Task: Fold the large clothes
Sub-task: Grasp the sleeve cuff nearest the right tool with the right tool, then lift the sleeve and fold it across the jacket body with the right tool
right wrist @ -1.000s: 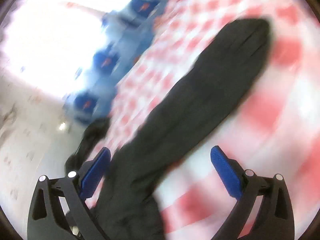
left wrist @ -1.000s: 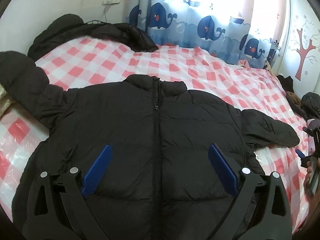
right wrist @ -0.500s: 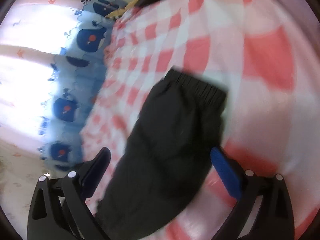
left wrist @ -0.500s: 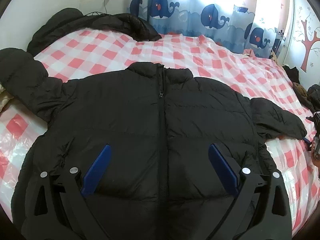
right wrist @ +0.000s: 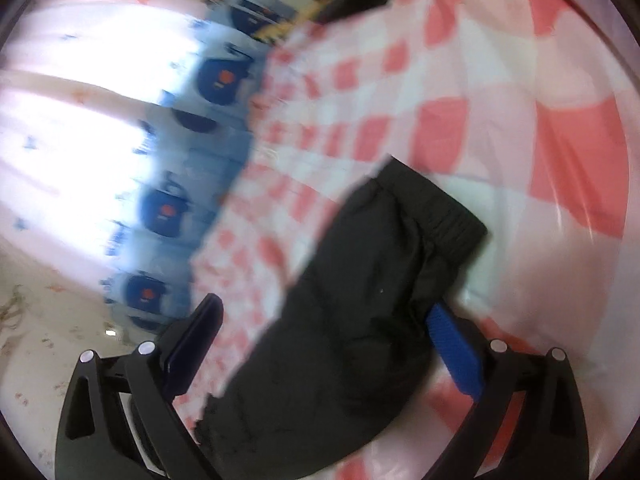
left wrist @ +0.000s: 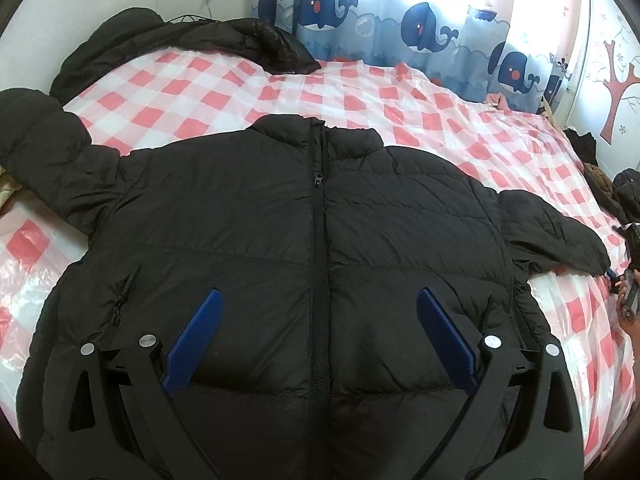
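Gaping wide, both: right gripper (right wrist: 324, 344) straddling sleeve (right wrist: 360, 304) lengthwise, nearest its cuff; left gripper (left wrist: 320, 332) hovering over jacket (left wrist: 280, 220) front.

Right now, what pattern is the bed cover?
Pink-and-white checks on the bed cover, clearest in the left wrist view.

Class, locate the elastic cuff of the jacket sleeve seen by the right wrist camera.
In the right wrist view the cuff lies right of centre on the checked bedcover, just ahead of the open right gripper, whose fingers straddle the sleeve.
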`<state>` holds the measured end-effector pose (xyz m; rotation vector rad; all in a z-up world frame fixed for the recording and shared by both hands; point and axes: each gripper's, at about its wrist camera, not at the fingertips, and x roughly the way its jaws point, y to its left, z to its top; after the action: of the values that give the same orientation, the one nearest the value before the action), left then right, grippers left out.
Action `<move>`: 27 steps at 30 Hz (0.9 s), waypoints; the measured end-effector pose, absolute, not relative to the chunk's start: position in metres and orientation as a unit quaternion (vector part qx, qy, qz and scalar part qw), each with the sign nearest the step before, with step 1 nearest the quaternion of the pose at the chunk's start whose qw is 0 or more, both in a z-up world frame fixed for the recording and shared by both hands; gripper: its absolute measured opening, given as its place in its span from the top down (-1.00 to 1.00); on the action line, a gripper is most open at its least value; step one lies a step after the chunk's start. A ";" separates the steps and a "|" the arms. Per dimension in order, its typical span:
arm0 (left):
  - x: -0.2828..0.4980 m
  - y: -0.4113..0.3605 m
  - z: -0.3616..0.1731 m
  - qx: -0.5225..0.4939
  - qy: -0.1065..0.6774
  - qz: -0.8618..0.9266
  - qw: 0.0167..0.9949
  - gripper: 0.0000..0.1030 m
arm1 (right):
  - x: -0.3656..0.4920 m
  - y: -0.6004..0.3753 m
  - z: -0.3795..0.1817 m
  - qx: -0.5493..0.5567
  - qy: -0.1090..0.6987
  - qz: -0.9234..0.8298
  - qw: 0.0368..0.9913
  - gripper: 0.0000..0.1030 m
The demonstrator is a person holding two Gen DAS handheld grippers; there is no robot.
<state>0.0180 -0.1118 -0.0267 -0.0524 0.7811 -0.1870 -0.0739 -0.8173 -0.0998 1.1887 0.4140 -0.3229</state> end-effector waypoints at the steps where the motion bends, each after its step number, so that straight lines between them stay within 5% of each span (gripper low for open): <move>1: 0.018 -0.112 -0.027 -0.026 0.381 -0.091 0.920 -0.82 | -0.073 -0.818 -0.101 0.553 0.196 -0.158 0.794 -0.86; 8: 0.019 -0.111 -0.028 -0.026 0.384 -0.094 0.918 -0.82 | -0.046 -0.814 -0.104 0.496 0.300 -0.184 0.794 -0.86; 11: 0.021 -0.111 -0.029 -0.026 0.386 -0.094 0.917 -0.82 | -0.052 -0.815 -0.101 0.507 0.282 -0.179 0.795 -0.80; 14: 0.022 -0.110 -0.030 -0.028 0.388 -0.093 0.917 -0.82 | -0.057 -0.813 -0.101 0.505 0.267 -0.171 0.803 0.78; 27: 0.018 -0.106 -0.024 -0.033 0.381 -0.092 0.919 -0.82 | -0.035 -0.749 0.013 0.435 0.160 -0.103 0.880 0.86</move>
<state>0.0184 -0.1055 -0.0241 -0.0681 0.7842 -0.1901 -0.0347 -0.7486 0.0127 0.9066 0.3334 -0.2141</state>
